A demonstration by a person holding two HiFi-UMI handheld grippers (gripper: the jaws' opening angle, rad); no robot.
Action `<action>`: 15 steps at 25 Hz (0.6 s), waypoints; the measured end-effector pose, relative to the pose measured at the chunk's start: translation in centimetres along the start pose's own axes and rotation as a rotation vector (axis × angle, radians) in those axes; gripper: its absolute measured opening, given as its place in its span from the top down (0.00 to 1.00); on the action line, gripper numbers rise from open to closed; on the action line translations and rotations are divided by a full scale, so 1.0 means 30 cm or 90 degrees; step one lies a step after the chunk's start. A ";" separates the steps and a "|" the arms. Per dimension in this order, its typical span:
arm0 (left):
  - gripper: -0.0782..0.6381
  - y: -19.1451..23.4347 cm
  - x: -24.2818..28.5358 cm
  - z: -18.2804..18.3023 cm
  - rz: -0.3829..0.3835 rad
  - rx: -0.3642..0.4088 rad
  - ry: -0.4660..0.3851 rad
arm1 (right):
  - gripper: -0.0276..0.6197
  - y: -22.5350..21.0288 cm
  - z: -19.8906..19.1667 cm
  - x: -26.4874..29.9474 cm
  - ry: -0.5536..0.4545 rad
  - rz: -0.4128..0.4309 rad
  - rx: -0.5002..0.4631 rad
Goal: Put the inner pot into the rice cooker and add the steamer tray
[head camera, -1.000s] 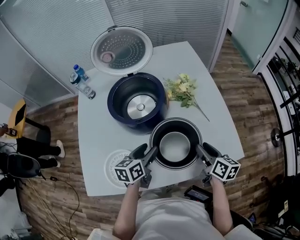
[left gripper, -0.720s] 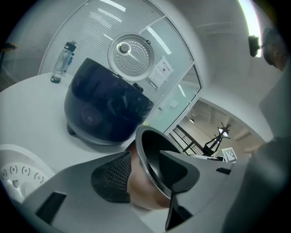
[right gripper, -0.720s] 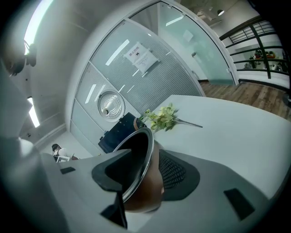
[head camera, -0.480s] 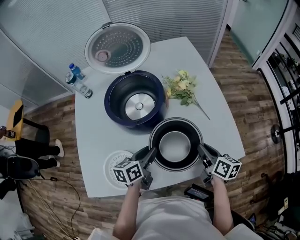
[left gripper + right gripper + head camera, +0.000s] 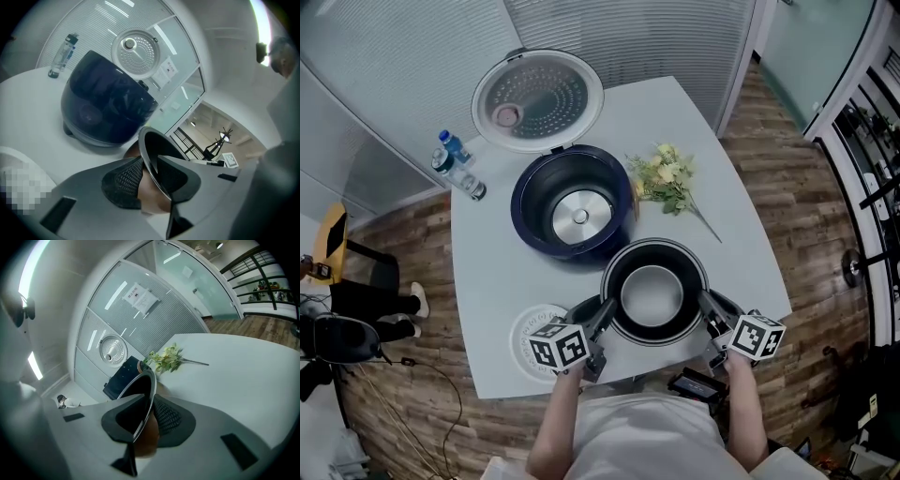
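The head view is showing the white table (image 5: 487, 272) carrying the open, dark-blue rice cooker (image 5: 572, 202) mid-frame, the round inner pot (image 5: 653, 292) just below. Only the gripper views are showing its thin rim: left tongs (image 5: 149, 173) and right tongs (image 5: 149, 416), having just been closing, are pinching it between mesh-textured pads (image 5: 123, 180).

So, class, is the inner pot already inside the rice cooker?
No, the inner pot is outside, in front of the open rice cooker, whose well holds nothing.

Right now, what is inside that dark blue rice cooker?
A round shiny metal plate at the bottom of the rice cooker, nothing else; the pot is outside, in front of it. Its near inner wall is hidden behind the rim.
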State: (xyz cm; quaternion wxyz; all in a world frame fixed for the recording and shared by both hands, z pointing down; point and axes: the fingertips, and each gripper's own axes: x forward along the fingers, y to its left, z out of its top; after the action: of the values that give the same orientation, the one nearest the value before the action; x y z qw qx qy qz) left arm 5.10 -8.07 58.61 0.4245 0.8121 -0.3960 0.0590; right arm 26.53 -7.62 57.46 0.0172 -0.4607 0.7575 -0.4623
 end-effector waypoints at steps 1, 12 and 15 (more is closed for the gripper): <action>0.75 -0.001 0.000 -0.001 0.001 0.006 0.003 | 0.85 0.000 0.000 0.000 -0.001 0.000 0.003; 0.79 0.022 -0.010 0.002 -0.021 -0.115 -0.009 | 0.86 0.004 -0.005 -0.010 -0.018 0.002 0.020; 0.82 0.016 -0.009 0.021 -0.033 -0.148 -0.022 | 0.86 0.007 -0.008 -0.015 -0.022 0.000 0.019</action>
State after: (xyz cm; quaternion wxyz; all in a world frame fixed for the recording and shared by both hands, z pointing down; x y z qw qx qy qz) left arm 4.42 -8.53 58.41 0.5101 0.7685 -0.3860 -0.0125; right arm 26.53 -7.09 57.27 0.0374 -0.4682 0.7503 -0.4652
